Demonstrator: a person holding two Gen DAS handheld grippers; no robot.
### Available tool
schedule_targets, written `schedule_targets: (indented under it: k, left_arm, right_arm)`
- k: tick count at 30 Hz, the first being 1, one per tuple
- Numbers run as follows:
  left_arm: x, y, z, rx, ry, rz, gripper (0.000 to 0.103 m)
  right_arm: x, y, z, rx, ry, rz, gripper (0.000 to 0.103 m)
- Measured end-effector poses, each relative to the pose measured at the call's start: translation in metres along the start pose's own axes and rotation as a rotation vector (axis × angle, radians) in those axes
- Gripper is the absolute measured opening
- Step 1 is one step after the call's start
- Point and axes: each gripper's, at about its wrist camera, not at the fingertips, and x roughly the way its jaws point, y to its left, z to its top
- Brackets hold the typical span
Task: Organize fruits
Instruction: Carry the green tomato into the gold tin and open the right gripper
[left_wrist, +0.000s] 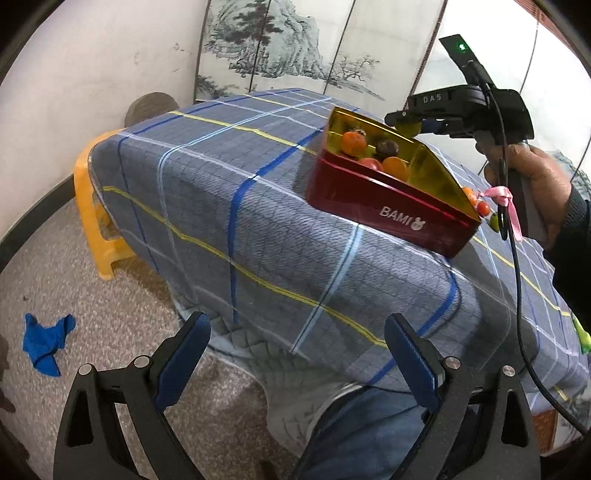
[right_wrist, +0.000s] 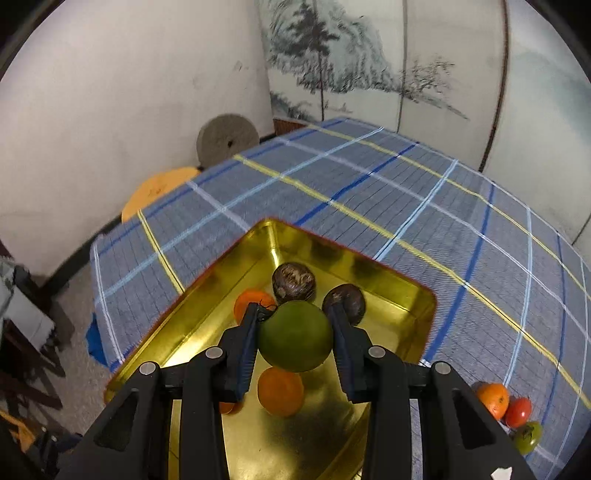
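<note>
Our left hand-held gripper (left_wrist: 297, 354) hangs with its jaws wide apart and empty over the near edge of the tabletop (left_wrist: 236, 192), the red box (left_wrist: 388, 199) at its one o'clock. Our right hand-held gripper (right_wrist: 295, 332) is clamped on a green fruit (right_wrist: 295, 336) above the box's gold inside, with two brown fruits (right_wrist: 293, 282) at twelve o'clock, an orange (right_wrist: 280, 391) at six, and three loose fruits (right_wrist: 493, 398) on the cloth at four.
</note>
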Motion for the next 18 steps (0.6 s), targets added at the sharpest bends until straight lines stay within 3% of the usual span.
schedule_targets:
  k: [18]
  left_arm:
    - [0.012,0.005,-0.005,-0.017,0.041,-0.015,0.095]
  right_arm:
    - [0.056,0.031,-0.007,-0.150,0.229,0.000,0.035]
